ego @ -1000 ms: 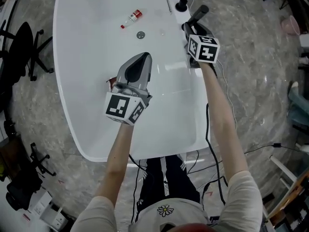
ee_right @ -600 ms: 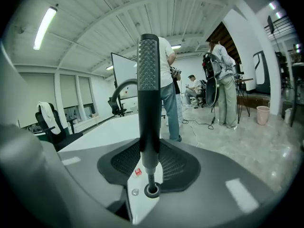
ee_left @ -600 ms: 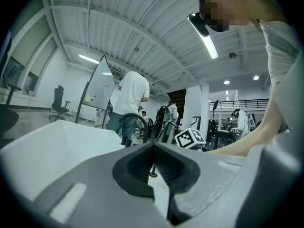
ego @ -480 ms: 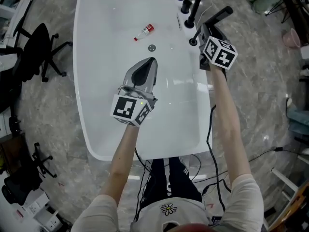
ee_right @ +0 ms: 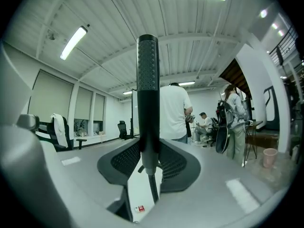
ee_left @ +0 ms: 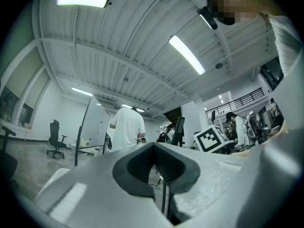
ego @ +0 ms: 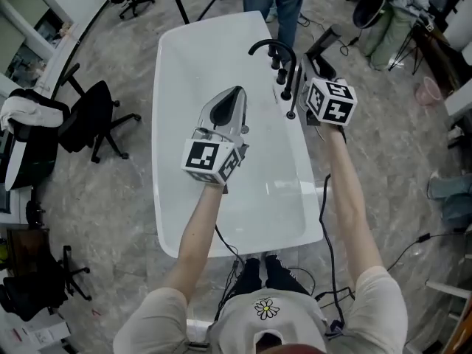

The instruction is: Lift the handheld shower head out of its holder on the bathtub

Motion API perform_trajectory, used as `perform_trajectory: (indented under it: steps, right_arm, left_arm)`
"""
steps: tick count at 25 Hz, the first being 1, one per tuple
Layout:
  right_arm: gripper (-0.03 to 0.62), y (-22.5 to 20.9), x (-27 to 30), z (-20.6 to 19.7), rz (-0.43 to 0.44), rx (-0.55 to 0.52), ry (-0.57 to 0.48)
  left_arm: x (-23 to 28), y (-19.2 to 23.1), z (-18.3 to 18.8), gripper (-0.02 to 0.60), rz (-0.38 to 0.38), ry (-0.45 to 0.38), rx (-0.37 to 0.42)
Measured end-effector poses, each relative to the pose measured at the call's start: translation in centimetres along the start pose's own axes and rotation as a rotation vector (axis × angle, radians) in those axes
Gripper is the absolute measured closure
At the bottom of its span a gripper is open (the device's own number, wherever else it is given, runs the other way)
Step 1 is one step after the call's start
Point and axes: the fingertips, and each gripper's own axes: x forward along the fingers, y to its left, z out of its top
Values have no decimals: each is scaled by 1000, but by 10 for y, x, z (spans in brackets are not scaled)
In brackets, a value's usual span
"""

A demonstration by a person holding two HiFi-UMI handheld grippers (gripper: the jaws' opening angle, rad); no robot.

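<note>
**Shower head looking free of its holder; tub almost bare**

The right gripper [ee_right: 148,146] is clamping the handheld shower head [ee_right: 147,75] low on its handle. The black wand is standing straight up out of the jaws, and its hose [ee_right: 153,186] is trailing down beneath them. In the head view the wand is sitting just to the right of the black faucet [ego: 270,47], pointing up and away from it.

I am judging the lift as done or very nearly done, since the wand is riding in the grip rather than resting on anything. I cannot pick out the holder itself among the dark fittings beside the faucet. What seems to be left is carrying the head clear without the hose catching there.

The left gripper [ee_left: 155,151] is hanging over the basin on the near left of the faucet, jaws pressed together with nothing between them.

The bathtub [ego: 177,87] is holding no water that I can see. The right gripper view is showing one small red-and-white item [ee_right: 138,208] lying on the tub floor, too small to name.
</note>
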Motion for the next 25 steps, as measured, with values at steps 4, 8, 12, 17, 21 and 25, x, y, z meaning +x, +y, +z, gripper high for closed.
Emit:
perform_trajectory:
  steps: [4,8,12,17,21,25]
  right_arm:
    - [454,27,-51,72,-7,9,-81]
    - [454,56,-120,121,-3,6,-168]
    - [454,81,-195,148,6,-19,-233]
    - [454,124,-267,145,42,-8,-265]
    - [451,156,-307,123,97,-7,-253]
    - [451,177,-332,109,138,-29,-250]
  left_arm:
    - [-19,-7,69,581,30,-52,40]
    - [-50,-23,117,581,56,-126,49]
    - [-88,-49,144,580,104,-195,37]
    - [-128,-75,151,580,108,-158,67]
    - [-146,-95,152,580,95,-147,67]
    - [-155,-110,153,580,85,-148,98]
